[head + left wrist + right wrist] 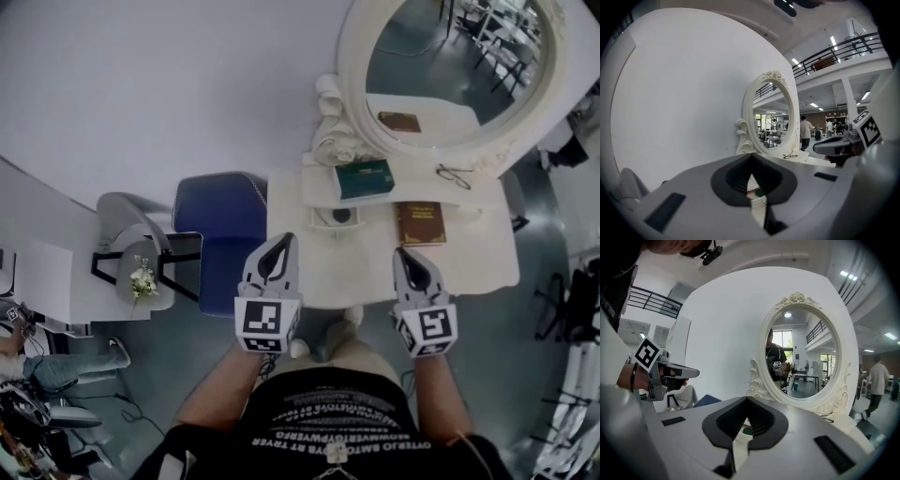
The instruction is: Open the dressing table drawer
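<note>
Status: left gripper (284, 240) and right gripper (404, 253) hover side by side over the near edge of the white counter (375, 277), both pointed toward the oval mirror (450, 66). Left fingers clenched tip to tip, nothing between them; right fingers same, clenched and empty. I can't pick out the drawer front in any view. On the counter: 2 books, green book (364, 178) at the mirror's base, brown book (419, 223) just ahead of the right gripper, plus glasses (454, 175) right of the green book. Blue stool (222, 220) sits left of the counter.
</note>
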`<state>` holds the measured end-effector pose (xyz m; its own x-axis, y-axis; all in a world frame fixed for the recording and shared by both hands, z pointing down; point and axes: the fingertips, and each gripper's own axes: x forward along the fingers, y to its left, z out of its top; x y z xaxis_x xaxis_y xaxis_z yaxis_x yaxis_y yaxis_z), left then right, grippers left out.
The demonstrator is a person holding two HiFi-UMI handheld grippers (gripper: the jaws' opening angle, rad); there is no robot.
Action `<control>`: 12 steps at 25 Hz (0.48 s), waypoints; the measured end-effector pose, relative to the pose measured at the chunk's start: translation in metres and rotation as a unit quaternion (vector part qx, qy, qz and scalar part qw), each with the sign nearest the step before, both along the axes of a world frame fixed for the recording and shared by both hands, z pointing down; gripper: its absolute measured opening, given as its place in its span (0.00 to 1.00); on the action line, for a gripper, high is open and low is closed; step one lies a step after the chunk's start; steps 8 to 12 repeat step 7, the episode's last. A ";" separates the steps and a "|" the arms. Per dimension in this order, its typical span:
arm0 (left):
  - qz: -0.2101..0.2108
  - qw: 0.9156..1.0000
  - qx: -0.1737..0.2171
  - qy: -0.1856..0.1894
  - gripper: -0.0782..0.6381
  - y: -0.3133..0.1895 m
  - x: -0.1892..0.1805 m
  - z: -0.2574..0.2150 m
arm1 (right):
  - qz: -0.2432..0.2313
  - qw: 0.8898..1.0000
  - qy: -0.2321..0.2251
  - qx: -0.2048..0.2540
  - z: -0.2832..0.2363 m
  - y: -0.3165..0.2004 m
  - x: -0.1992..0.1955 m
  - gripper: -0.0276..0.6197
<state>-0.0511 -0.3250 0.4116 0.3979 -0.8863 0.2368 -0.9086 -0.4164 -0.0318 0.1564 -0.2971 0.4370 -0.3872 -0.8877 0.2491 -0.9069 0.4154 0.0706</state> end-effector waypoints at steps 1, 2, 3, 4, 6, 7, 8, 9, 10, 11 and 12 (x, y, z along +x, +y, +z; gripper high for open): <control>0.003 1.000 0.000 0.000 0.11 0.002 -0.001 0.000 | 0.002 1.000 0.000 -0.001 0.001 0.003 -0.001 0.05; 0.005 1.000 0.000 0.001 0.11 0.004 -0.002 -0.001 | 0.004 1.000 0.001 -0.001 0.002 0.005 -0.003 0.05; 0.007 1.000 0.001 0.001 0.11 0.006 -0.004 -0.001 | 0.006 1.000 0.000 0.000 0.001 0.007 -0.005 0.05; 0.008 1.000 0.001 0.000 0.11 0.008 -0.006 -0.001 | 0.006 1.000 -0.002 0.001 0.000 0.009 -0.007 0.05; 0.010 1.000 0.000 0.000 0.11 0.012 -0.010 -0.001 | 0.005 1.000 -0.004 0.004 0.001 0.013 -0.011 0.05; 0.011 1.000 0.000 0.000 0.11 0.014 -0.012 -0.001 | 0.005 1.000 -0.005 0.005 0.002 0.015 -0.013 0.05; 0.011 1.000 0.000 0.000 0.11 0.014 -0.012 -0.001 | 0.005 1.000 -0.005 0.005 0.002 0.015 -0.013 0.05; 0.011 1.000 0.000 0.000 0.11 0.014 -0.012 -0.001 | 0.005 1.000 -0.005 0.005 0.002 0.015 -0.013 0.05; 0.011 1.000 0.000 0.000 0.11 0.014 -0.012 -0.001 | 0.005 1.000 -0.005 0.005 0.002 0.015 -0.013 0.05; 0.011 1.000 0.000 0.000 0.11 0.014 -0.012 -0.001 | 0.005 1.000 -0.005 0.005 0.002 0.015 -0.013 0.05; 0.011 1.000 0.000 0.000 0.11 0.014 -0.012 -0.001 | 0.005 1.000 -0.005 0.005 0.002 0.015 -0.013 0.05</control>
